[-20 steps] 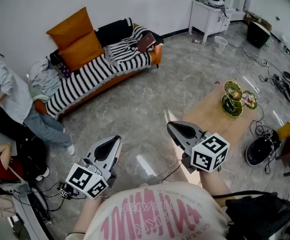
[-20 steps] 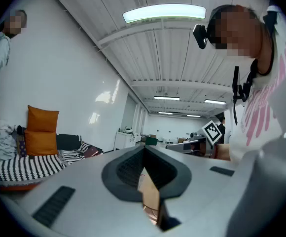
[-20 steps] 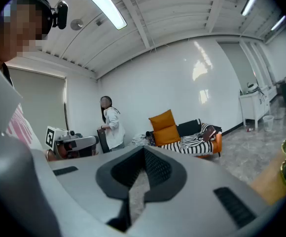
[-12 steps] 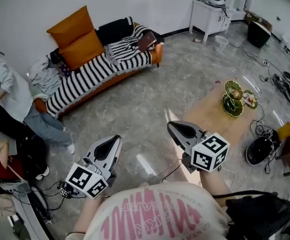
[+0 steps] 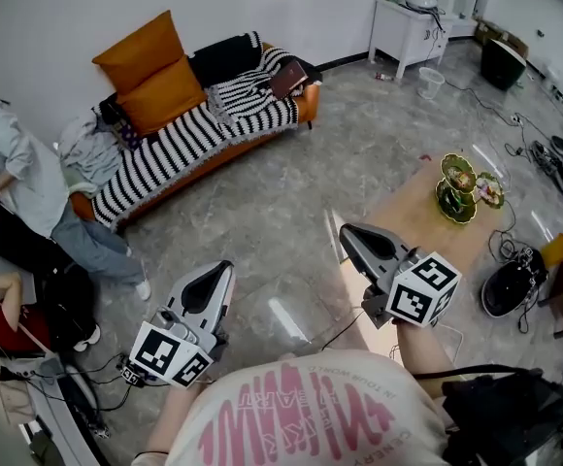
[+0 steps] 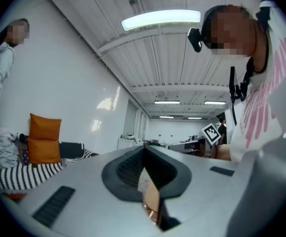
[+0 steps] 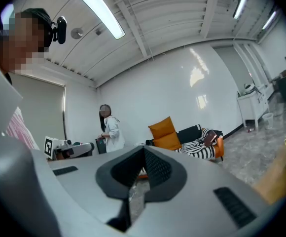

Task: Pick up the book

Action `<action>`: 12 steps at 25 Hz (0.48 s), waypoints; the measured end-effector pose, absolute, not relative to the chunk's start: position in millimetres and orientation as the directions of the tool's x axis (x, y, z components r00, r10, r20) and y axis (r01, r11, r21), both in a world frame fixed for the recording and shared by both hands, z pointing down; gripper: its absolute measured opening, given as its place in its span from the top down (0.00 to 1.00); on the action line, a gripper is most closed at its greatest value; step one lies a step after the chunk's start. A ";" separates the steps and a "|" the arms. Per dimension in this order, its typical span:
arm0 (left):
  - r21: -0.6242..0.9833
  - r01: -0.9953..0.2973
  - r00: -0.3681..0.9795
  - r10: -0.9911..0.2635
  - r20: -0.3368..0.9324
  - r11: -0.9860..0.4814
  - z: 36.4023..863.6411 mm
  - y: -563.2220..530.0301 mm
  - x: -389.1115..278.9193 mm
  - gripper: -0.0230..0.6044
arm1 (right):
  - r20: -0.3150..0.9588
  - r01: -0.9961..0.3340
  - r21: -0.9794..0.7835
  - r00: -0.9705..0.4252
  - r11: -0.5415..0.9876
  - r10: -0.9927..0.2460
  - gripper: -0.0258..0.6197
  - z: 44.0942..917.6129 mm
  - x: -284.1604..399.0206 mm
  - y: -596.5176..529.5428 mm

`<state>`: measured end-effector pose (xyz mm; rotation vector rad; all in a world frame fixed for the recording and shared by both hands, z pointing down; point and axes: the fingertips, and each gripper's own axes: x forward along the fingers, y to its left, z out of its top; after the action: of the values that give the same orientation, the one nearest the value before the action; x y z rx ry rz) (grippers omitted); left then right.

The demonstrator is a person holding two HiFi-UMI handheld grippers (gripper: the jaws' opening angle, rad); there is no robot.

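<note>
A dark reddish-brown book (image 5: 286, 78) lies on the striped blanket at the right end of the orange sofa (image 5: 194, 134), far across the floor from both grippers. In the right gripper view the book (image 7: 211, 137) shows small on the sofa's far end. My left gripper (image 5: 225, 268) is held low at the left, jaws together, nothing in them. My right gripper (image 5: 345, 231) hovers near the wooden table's corner, jaws also closed and empty. Both point level toward the sofa side of the room.
A low wooden table (image 5: 408, 226) carries a green tiered dish (image 5: 454, 190). Orange cushions (image 5: 150, 76) and clothes fill the sofa's left end. A person (image 5: 19, 183) sits at the left. A white side table (image 5: 408, 27), cables and a black object (image 5: 507, 289) are at the right.
The right gripper has shifted a little to the right and lower in the head view. The left gripper sits slightly lower. The book has not moved.
</note>
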<state>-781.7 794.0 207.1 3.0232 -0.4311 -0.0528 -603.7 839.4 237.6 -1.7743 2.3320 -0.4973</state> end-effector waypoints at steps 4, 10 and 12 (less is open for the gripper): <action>0.064 -0.248 0.962 -0.253 -0.099 -0.967 191.4 788.6 -794.0 0.95 | 0.039 -0.896 -0.390 -0.246 0.212 -0.968 0.95 233.1 -600.2 829.2; 0.103 -0.253 0.959 -0.263 -0.106 -0.962 198.0 762.7 -793.3 0.95 | 0.070 -0.919 -0.349 -0.223 0.185 -0.972 0.95 238.5 -599.6 822.7; 0.106 -0.245 0.962 -0.255 -0.097 -0.964 202.4 759.5 -789.7 0.95 | 0.073 -0.918 -0.362 -0.198 0.159 -0.977 0.95 241.0 -588.3 821.8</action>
<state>-789.7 759.5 202.4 3.0192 -0.3851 -0.1678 -588.3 821.8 241.0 -1.8648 2.2495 -0.4925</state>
